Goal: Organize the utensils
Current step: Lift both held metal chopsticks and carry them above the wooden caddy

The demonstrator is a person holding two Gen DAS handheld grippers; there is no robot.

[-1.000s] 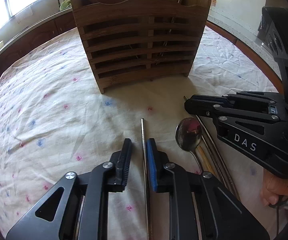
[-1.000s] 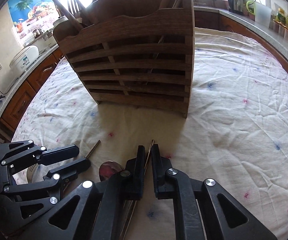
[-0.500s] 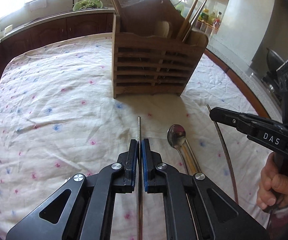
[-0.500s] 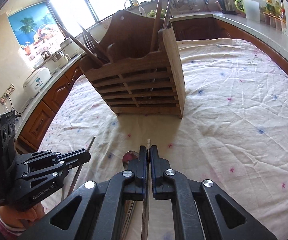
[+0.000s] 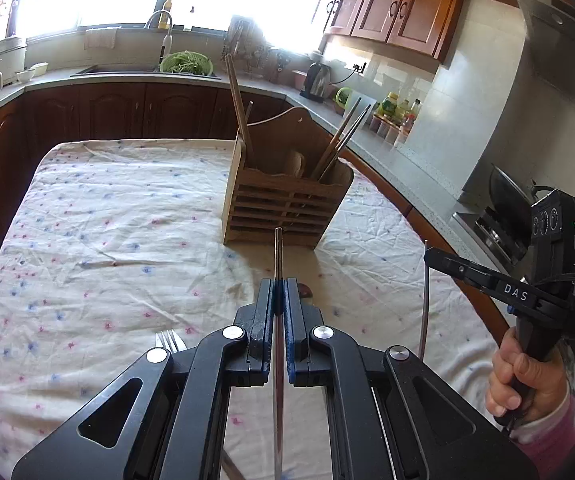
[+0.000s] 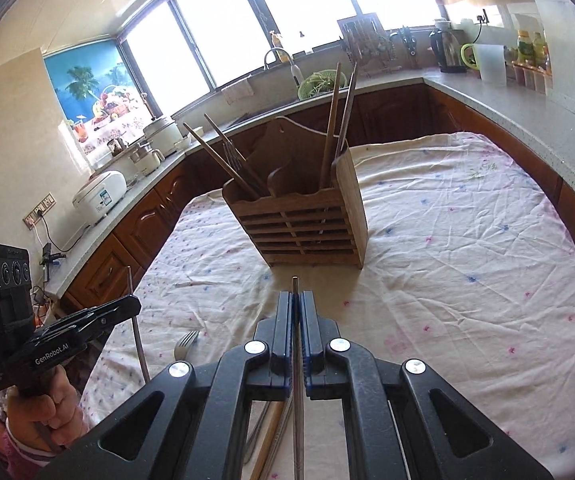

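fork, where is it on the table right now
The silver metal fork lies on the floral tablecloth near the table's front edge, just left of the left hand-held gripper.

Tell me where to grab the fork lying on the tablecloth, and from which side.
Grip the fork by its handle, not the tines. Only the tines show, pointing away toward the wooden utensil holder; the handle runs back toward the person, hidden under the hand-held grippers. It lies flat on the tablecloth, so come from above with the jaws straddling the handle's width, probably near its middle.
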